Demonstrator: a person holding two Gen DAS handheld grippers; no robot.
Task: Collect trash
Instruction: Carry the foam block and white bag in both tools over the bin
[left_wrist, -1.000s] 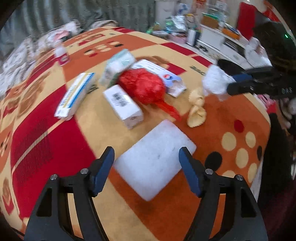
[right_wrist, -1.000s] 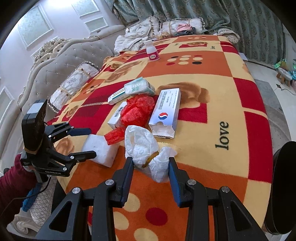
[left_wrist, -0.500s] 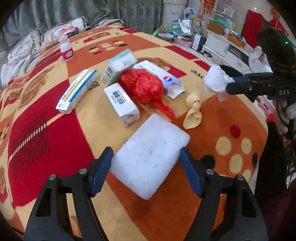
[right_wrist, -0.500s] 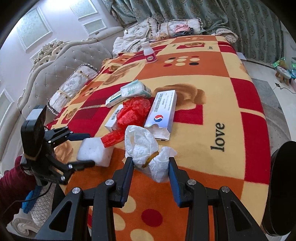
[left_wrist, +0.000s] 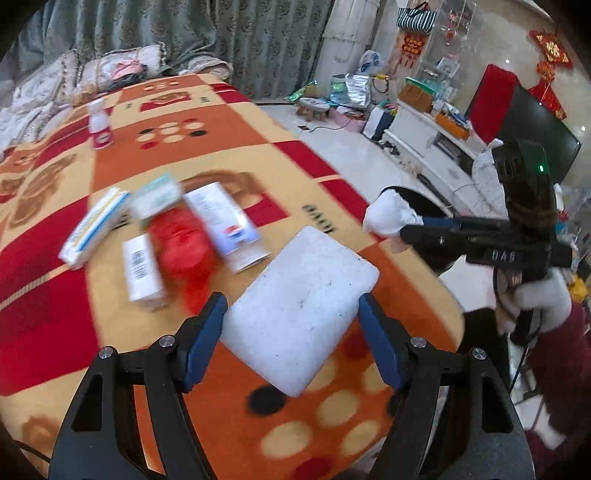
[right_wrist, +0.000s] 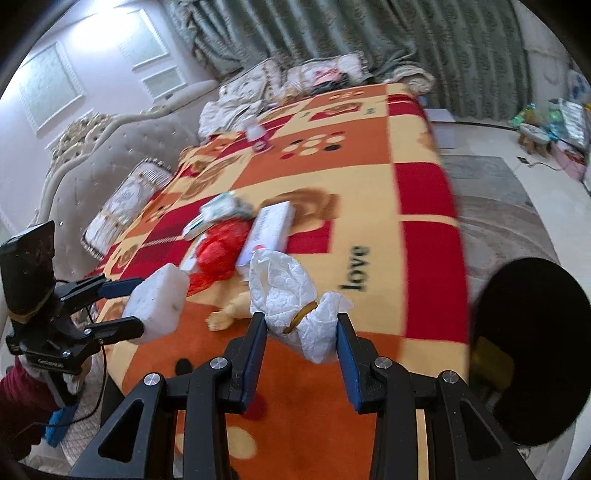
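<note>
Your left gripper (left_wrist: 291, 325) tilts down over the blanket (left_wrist: 229, 122), pinching the white foam block (left_wrist: 299, 306) at lower centre of its view. Your right gripper (right_wrist: 301, 339), also angled down, clamps the crumpled white tissue (right_wrist: 291, 295); the black bin (right_wrist: 532, 347) sits lower right.

Left gripper (left_wrist: 291, 332) jaws clamp white foam block (left_wrist: 299, 314)

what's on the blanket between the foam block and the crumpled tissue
In the right wrist view, a knotted yellowish scrap lies on the blanket between the white foam block and the crumpled white tissue.
</note>
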